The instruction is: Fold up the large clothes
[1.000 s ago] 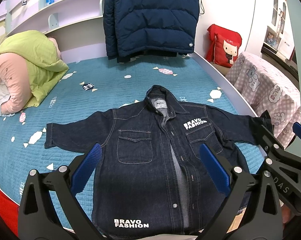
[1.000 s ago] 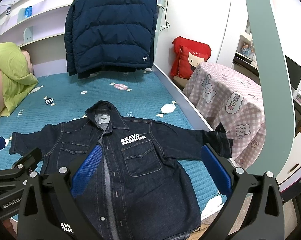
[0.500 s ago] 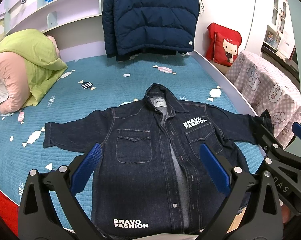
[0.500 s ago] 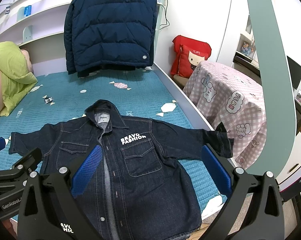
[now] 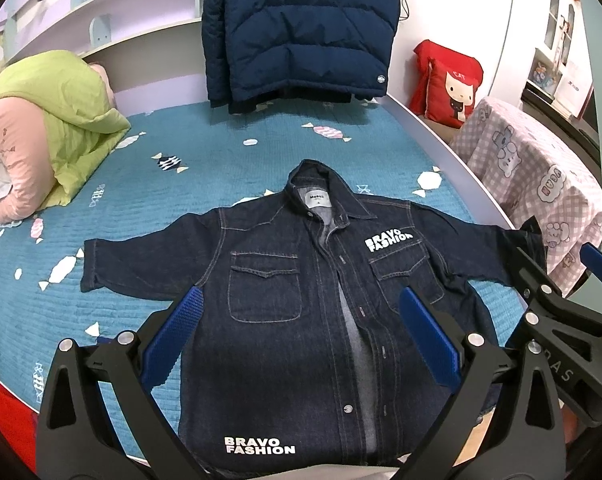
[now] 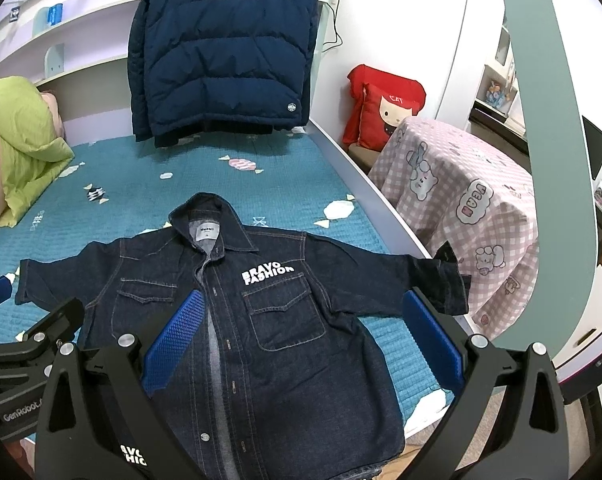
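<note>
The dark denim jacket (image 5: 301, 308) lies face up on the teal bed (image 5: 221, 168), collar toward the far wall, front placket partly open, both sleeves spread out to the sides. Laid flat this way, every edge and sleeve is within reach, which suits a fold that has not yet begun. Its right sleeve (image 6: 433, 280) reaches the bed's edge next to the pink checked cloth (image 6: 473, 208), so it hangs a little past the mattress.

The left claw (image 5: 297, 344) hovers over the lower front of the jacket with its blue pads wide apart and nothing between them. The right claw (image 6: 305, 344) hangs likewise, wide and empty, above the jacket's right half. Both sit near the hem, side by side, probably ready to take a sleeve or a side edge each. A navy puffer coat (image 5: 301, 28) hangs behind, and green bedding (image 5: 57, 120) is bunched well clear of the work.
</note>
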Motion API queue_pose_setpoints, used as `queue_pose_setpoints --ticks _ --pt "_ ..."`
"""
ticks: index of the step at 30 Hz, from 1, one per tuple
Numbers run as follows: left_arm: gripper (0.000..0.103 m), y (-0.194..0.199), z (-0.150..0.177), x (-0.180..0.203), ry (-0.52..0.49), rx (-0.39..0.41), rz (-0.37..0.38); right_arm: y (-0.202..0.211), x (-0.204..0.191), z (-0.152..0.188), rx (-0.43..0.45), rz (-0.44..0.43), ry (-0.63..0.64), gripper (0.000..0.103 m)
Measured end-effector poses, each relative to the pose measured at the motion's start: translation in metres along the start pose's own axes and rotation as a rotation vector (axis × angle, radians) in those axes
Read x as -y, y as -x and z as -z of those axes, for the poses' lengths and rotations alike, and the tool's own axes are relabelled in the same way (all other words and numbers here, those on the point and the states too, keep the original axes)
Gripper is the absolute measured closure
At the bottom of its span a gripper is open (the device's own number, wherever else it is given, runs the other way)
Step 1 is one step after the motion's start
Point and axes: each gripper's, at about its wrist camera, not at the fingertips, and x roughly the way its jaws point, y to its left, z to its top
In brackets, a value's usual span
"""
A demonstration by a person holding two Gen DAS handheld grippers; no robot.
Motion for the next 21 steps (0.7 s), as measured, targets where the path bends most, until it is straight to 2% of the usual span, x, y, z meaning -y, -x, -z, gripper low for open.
queue_pose_setpoints --ticks 9,21 --pt "0.005 -0.009 -0.005 -0.005 -0.001 -0.022 0.014 -0.008 0.0 -0.002 -0.018 0.001 0.0 0.007" --pt "0.005 -0.033 -0.016 -0.026 0.029 -0.072 0.025 -0.029 -0.025 -0.014 -0.066 -0.014 0.005 0.007"
